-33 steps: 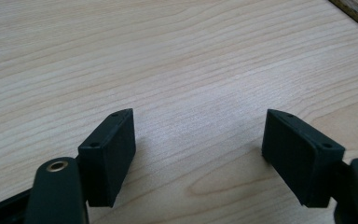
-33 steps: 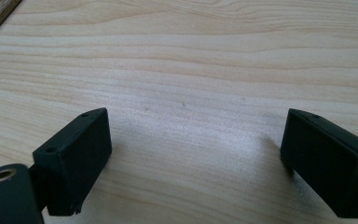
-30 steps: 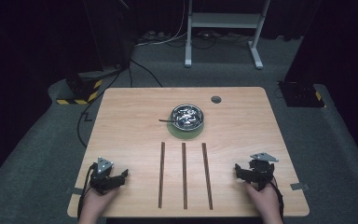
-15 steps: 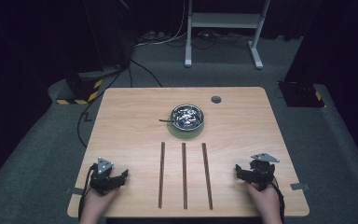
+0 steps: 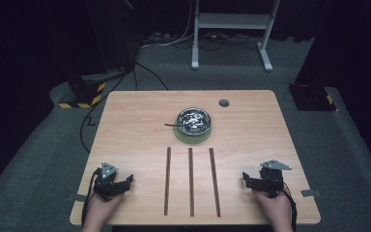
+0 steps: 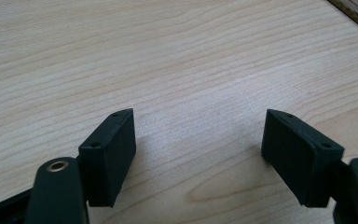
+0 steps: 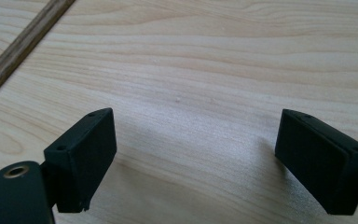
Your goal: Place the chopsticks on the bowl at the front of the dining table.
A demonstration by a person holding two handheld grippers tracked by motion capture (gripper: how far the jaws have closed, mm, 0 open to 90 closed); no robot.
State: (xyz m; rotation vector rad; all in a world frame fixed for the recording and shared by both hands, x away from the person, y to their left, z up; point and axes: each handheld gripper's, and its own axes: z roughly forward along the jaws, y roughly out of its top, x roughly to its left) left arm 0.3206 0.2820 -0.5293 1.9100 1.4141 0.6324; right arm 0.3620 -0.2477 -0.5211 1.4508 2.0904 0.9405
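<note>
A metal bowl [image 5: 194, 121] holding several shiny pieces sits on a green mat [image 5: 193, 136] at the middle back of the wooden table [image 5: 140, 121]; a dark handle sticks out of it to the left. Three dark strips [image 5: 191, 181] lie side by side in front of it. My left gripper [image 5: 125, 182] rests at the near left corner, held by a hand, open [image 6: 198, 144] over bare wood. My right gripper [image 5: 246, 180] rests at the near right, also hand-held and open [image 7: 196, 149], nothing between its jaws.
A small round grey hole cap [image 5: 223, 103] lies near the table's back right. Beyond the table are a yellow-black striped block [image 5: 83, 96], cables on the floor, and a white metal stand [image 5: 229, 29].
</note>
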